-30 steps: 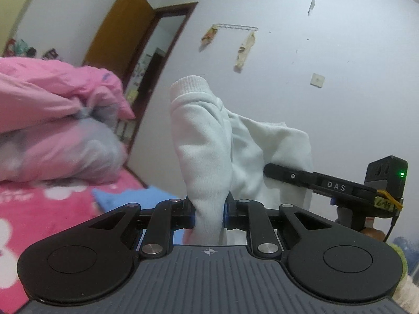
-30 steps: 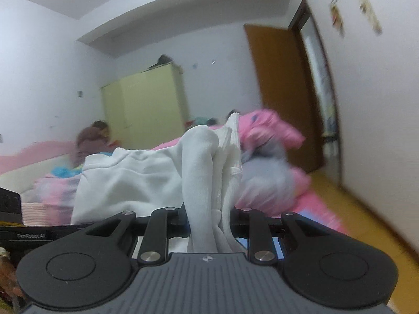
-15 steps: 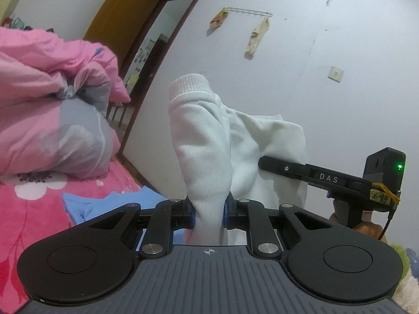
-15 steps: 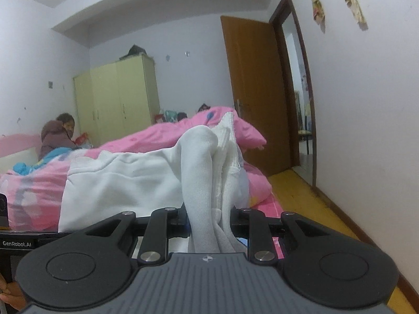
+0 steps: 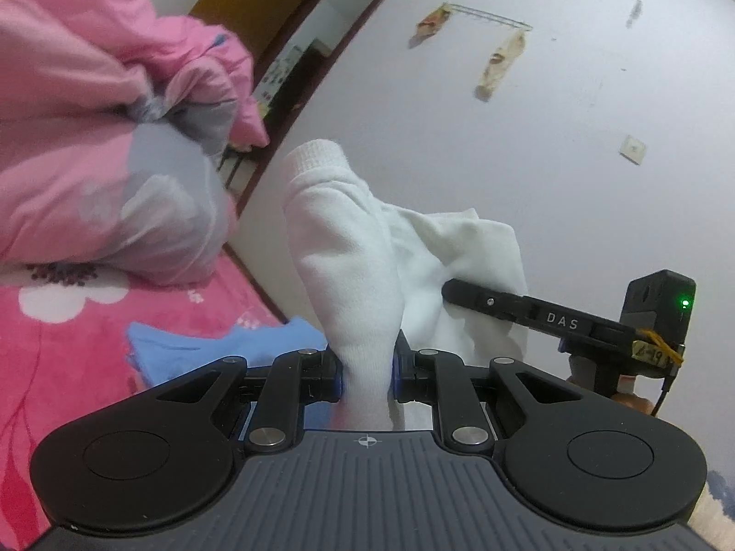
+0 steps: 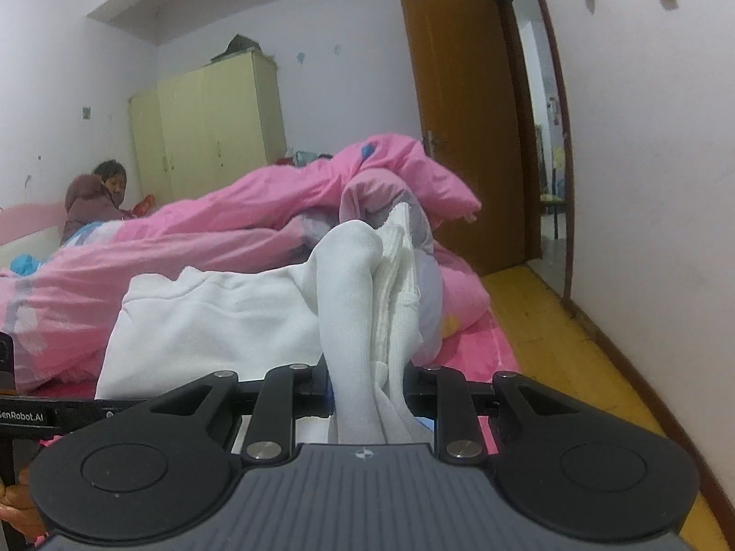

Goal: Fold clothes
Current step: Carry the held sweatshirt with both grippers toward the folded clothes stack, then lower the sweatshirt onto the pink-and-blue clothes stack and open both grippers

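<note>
Clearly, through the left wrist camera, my left gripper [image 5: 366, 374] was clenched on a bunched part of the white garment [image 5: 349, 275], the fabric pinched between the jaws and rising in a thick column capped by a ribbed cuff [image 5: 317, 156]. I judged that I held it by the sleeve end so the rest could hang free instead of dragging. More of the cloth spread to the right, where the right gripper [image 5: 464, 291] reached into it from the side. Below and to the left lay the pink floral bedspread [image 5: 59, 344], with a blue cloth [image 5: 183, 344] on it and the heaped pink quilt [image 5: 92, 115] behind.

Through the right wrist camera, my right gripper [image 6: 367, 395] was likewise grasping the white garment [image 6: 353, 312], here a gathered wad of several layers, a ribbed edge [image 6: 399, 248] among them. The garment's body [image 6: 206, 321] stretched leftward toward the other tool [image 6: 23, 413], sagging slightly, held up above the bed rather than lying on it. I took that span as my reason for gripping both ends: it kept the cloth taut enough to lay flat or double over. Whether it was being opened out or brought together, I could not settle. Behind it sat the quilt [image 6: 229, 229], a yellow-green wardrobe [image 6: 206, 119], and a seated person [image 6: 96, 202] at the far end.
</note>
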Demonstrator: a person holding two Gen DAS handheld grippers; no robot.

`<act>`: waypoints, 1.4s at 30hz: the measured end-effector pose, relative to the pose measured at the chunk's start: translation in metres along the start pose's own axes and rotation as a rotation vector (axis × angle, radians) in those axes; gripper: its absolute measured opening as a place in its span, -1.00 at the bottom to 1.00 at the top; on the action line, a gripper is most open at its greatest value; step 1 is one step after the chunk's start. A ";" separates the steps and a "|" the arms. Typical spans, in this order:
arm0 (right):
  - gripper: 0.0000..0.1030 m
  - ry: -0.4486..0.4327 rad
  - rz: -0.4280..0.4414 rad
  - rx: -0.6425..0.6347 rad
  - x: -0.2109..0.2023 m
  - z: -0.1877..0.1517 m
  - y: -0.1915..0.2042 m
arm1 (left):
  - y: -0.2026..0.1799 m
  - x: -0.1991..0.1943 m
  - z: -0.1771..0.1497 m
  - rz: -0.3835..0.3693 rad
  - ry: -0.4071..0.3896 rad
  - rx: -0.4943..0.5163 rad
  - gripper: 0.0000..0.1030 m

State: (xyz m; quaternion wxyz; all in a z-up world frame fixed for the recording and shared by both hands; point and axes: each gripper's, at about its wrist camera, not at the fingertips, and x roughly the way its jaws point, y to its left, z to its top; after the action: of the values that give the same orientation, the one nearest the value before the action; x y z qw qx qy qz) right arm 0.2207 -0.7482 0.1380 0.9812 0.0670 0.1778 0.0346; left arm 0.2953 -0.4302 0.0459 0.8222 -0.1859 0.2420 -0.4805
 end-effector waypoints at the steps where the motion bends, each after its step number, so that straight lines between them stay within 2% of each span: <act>1: -0.50 0.009 0.005 -0.002 0.009 -0.001 -0.001 | 0.006 0.003 0.000 0.009 0.004 -0.008 -0.68; 4: -0.48 0.038 0.024 0.006 0.038 -0.006 -0.010 | 0.026 0.016 -0.003 0.029 0.034 -0.034 -0.64; 6: -0.39 0.069 0.025 0.032 0.060 -0.013 -0.020 | 0.044 0.028 -0.007 0.056 0.075 -0.072 -0.49; 7: -0.18 0.091 0.004 0.059 0.071 -0.018 -0.028 | 0.053 0.034 -0.009 0.080 0.097 -0.098 -0.33; 9: 0.18 0.137 -0.047 0.117 0.093 -0.028 -0.046 | 0.072 0.046 -0.013 0.126 0.141 -0.151 -0.17; 11: 0.18 0.174 -0.123 0.191 0.102 -0.032 -0.063 | 0.082 0.042 -0.015 0.123 0.123 -0.199 -0.15; 12: 0.18 0.163 -0.140 0.221 0.098 -0.031 -0.070 | 0.084 0.038 -0.016 0.117 0.106 -0.210 -0.13; 14: 0.19 0.100 -0.170 0.275 0.078 -0.028 -0.082 | 0.082 0.027 -0.014 0.130 0.062 -0.212 -0.03; 16: 0.17 0.035 -0.186 0.286 0.055 -0.023 -0.087 | 0.079 0.015 -0.010 0.152 -0.012 -0.213 0.21; 17: 0.15 0.010 -0.186 0.276 0.045 -0.020 -0.087 | 0.077 0.010 -0.008 0.163 -0.058 -0.208 0.22; 18: 0.02 0.000 -0.175 0.256 0.038 -0.016 -0.083 | 0.075 0.005 -0.005 0.173 -0.103 -0.203 0.22; 19: -0.13 -0.004 -0.159 0.237 0.034 -0.013 -0.079 | 0.068 0.006 -0.002 0.177 -0.113 -0.162 0.22; 20: -0.18 0.007 -0.133 0.218 0.035 -0.010 -0.073 | 0.061 0.007 0.000 0.179 -0.122 -0.120 0.22; 21: -0.29 0.029 -0.104 0.193 0.039 -0.009 -0.065 | 0.056 0.017 0.001 0.179 -0.080 -0.094 0.22; 23: -0.33 0.094 -0.052 0.146 0.056 -0.010 -0.047 | 0.045 0.037 0.004 0.178 0.008 -0.043 0.22; 25: -0.33 0.201 -0.044 0.220 0.084 -0.016 -0.043 | 0.043 0.057 0.005 0.206 0.071 -0.023 0.22; 27: -0.35 0.288 -0.100 0.362 0.107 -0.029 -0.057 | 0.054 0.070 0.007 0.270 0.101 -0.054 0.22; 28: -0.34 0.291 -0.147 0.429 0.107 -0.034 -0.071 | 0.065 0.071 0.010 0.307 0.096 -0.100 0.22; 31: -0.33 0.229 -0.302 0.574 0.071 -0.048 -0.109 | 0.087 0.055 0.021 0.361 0.035 -0.221 0.22; 33: -0.32 0.182 -0.385 0.651 0.044 -0.055 -0.133 | 0.085 0.039 0.027 0.373 0.019 -0.170 0.22; 34: -0.32 0.155 -0.377 0.638 0.024 -0.055 -0.135 | 0.083 0.032 0.030 0.378 0.011 -0.143 0.22; 36: -0.32 0.117 -0.327 0.556 -0.015 -0.059 -0.120 | 0.066 0.016 0.028 0.353 0.050 -0.054 0.23; 38: -0.32 0.089 -0.274 0.464 -0.050 -0.067 -0.099 | 0.037 0.001 0.017 0.295 0.109 0.062 0.24; 42: -0.32 0.126 -0.237 0.331 -0.066 -0.088 -0.055 | -0.029 -0.005 -0.020 0.215 0.223 0.312 0.29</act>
State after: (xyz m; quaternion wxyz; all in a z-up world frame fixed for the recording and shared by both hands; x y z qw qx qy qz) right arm 0.1304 -0.7980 0.0713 0.9410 0.2036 0.2485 -0.1066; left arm 0.2618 -0.4406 0.0464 0.8556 0.0249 0.2726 -0.4394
